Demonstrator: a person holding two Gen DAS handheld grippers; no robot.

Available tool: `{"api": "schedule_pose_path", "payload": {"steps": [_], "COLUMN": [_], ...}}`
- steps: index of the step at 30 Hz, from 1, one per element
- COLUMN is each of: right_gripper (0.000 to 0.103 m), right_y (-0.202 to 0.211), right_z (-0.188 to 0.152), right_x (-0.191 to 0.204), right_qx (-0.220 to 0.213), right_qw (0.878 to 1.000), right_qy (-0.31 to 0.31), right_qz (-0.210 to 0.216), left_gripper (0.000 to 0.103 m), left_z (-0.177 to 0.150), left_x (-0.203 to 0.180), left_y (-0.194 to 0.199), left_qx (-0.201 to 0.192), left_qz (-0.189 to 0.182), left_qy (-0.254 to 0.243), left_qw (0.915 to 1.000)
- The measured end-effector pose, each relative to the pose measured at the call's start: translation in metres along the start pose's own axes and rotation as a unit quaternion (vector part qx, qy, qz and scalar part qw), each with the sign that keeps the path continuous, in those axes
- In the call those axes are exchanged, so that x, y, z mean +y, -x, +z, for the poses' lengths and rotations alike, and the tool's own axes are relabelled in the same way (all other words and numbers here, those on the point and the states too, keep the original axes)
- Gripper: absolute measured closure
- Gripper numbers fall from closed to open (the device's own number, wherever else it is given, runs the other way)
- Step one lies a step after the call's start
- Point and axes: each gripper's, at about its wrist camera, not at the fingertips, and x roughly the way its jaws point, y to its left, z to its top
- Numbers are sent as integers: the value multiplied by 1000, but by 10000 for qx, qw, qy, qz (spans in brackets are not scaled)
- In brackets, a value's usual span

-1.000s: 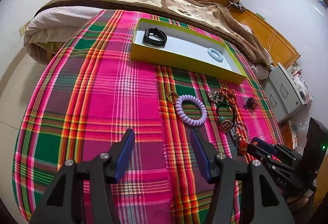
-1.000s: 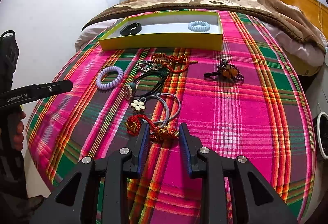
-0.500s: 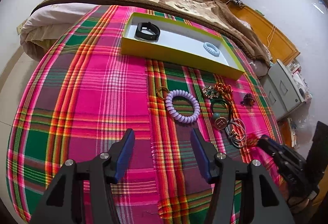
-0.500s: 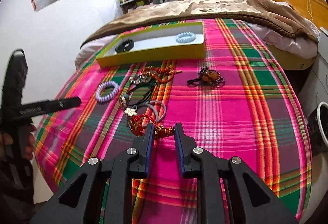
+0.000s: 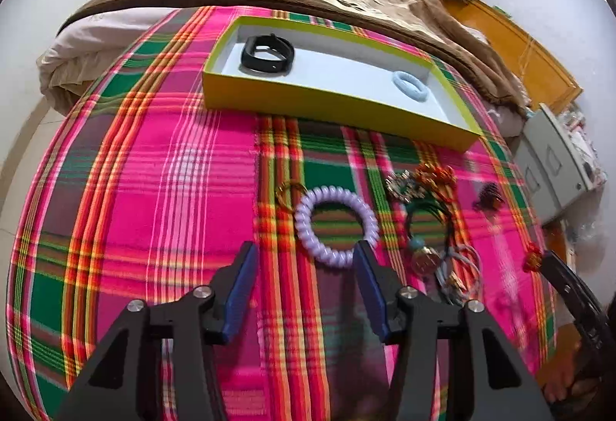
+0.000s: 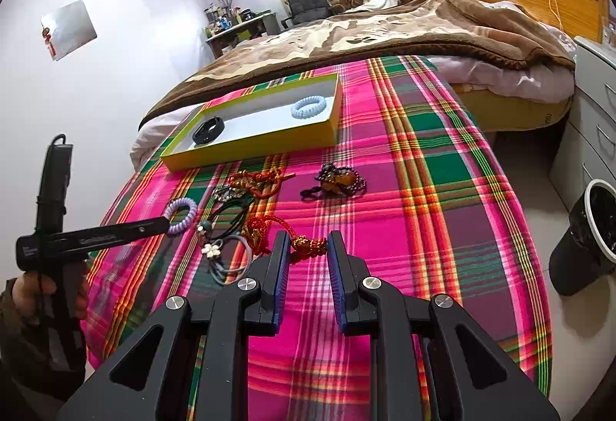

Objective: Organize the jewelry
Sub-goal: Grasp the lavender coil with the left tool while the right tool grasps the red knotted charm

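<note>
A yellow-green box [image 5: 269, 101] [image 6: 269, 147] on the plaid cloth holds a black wristband [image 5: 267, 55] [image 6: 208, 130] and a pale blue coil ring [image 5: 411, 86] [image 6: 308, 106]. My left gripper [image 5: 304, 259] is open, just short of a purple coil bracelet [image 5: 335, 224] [image 6: 181, 215]. My right gripper [image 6: 307, 247] is shut on a red knotted cord charm [image 6: 304, 245] and holds it lifted above the cloth; the charm also shows in the left wrist view [image 5: 533, 259]. A heap of hair ties and cords [image 6: 227, 240] [image 5: 442, 228] lies between them.
A purple bead bracelet [image 6: 335, 182] [image 5: 487, 195] and a red-gold knot ornament [image 6: 258, 182] lie loose on the cloth. A bed with a brown blanket [image 6: 385, 32] lies behind. A black bin [image 6: 589, 232] and white drawers [image 6: 593, 105] stand to the right.
My right gripper closed on the red cord charm and lifted it off the cloth. My left gripper moved forward toward the purple coil bracelet, still open.
</note>
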Motion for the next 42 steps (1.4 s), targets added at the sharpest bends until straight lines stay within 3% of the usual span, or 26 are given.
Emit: {"api": "schedule_pose_path", "payload": {"steps": [11, 15, 17, 20, 24, 31, 39, 42], "right_gripper": [82, 82, 82, 82, 82, 82, 82, 82], "right_y": [-7, -8, -8, -9, -10, -7, -7, -7], "right_z": [7, 8, 8, 8, 9, 12, 22, 22], "right_x": [-4, -5, -6, -5, -3, 2, 10, 12], "right_qx": [8, 17, 15, 28, 26, -55, -153, -156], "right_qw": [9999, 9999, 9999, 9999, 9999, 9999, 9998, 9998], "right_qy": [19, -14, -41, -41, -26, -22, 32, 50], "right_qz": [144, 154, 150, 145, 136, 94, 82, 77], "left_gripper": [53, 63, 78, 88, 92, 92, 92, 92], "left_z": [2, 1, -1, -3, -3, -1, 6, 8], "left_x": [-23, -24, -27, -29, -22, -14, -9, -4], "left_y": [-11, -9, -7, -5, -1, 12, 29, 23], "left_qx": [-78, -56, -71, -111, -109, -265, -510, -433], "left_qz": [960, 965, 962, 984, 695, 519, 441, 516], "left_qy": [-665, -699, -803, -861, -713, -551, -553, -476], "left_qw": [9931, 9929, 9921, 9914, 9950, 9968, 9962, 9966]}}
